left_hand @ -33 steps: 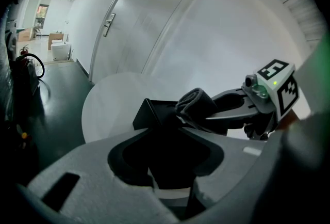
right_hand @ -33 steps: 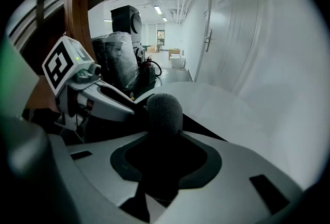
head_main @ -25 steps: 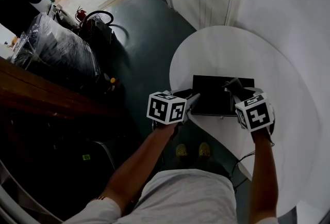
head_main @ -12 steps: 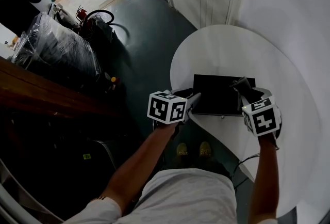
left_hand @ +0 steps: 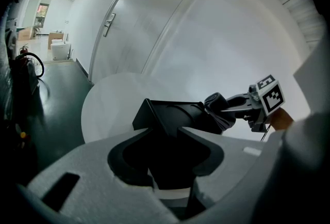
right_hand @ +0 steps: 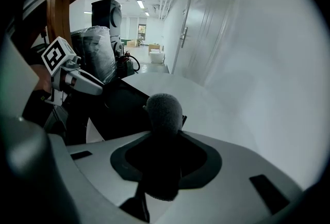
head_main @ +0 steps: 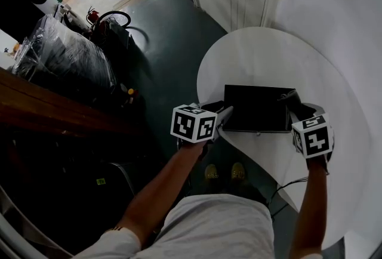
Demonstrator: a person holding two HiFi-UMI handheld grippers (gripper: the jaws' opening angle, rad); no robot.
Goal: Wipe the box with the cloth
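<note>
While the left gripper [head_main: 222, 116] sits at the left end of the black box [head_main: 256, 107], its jaws stand wide with that end's near corner between them. In the left gripper view they look clamped on it, pinning the box to the round white bench [head_main: 268, 52]. The box lies flat near the bench's front edge, long side across. It looks rigid, low and smooth-faced, and probably light, so I judge it would skate on the slick bench top under a sideways rub unless one end is held. That left end is the sensible place to take it: a firm bite there leaves the whole top and the far end free for wiping. Too hard a squeeze might flex a thin wall, so a moderate grip seems enough.

Further right, the grey cloth [right_hand: 164, 110] is a soft, fuzzy wad, limp and easily bunched. It should be pinched low in the bunch so a rounded nose sticks out past the tips to meet the surface. The right gripper [head_main: 296, 107] has it just so: its jaws are closed on the cloth, whose free end pokes forward at the box's right end. Whether the cloth presses on the edge or sits just beside it I cannot tell.
</note>
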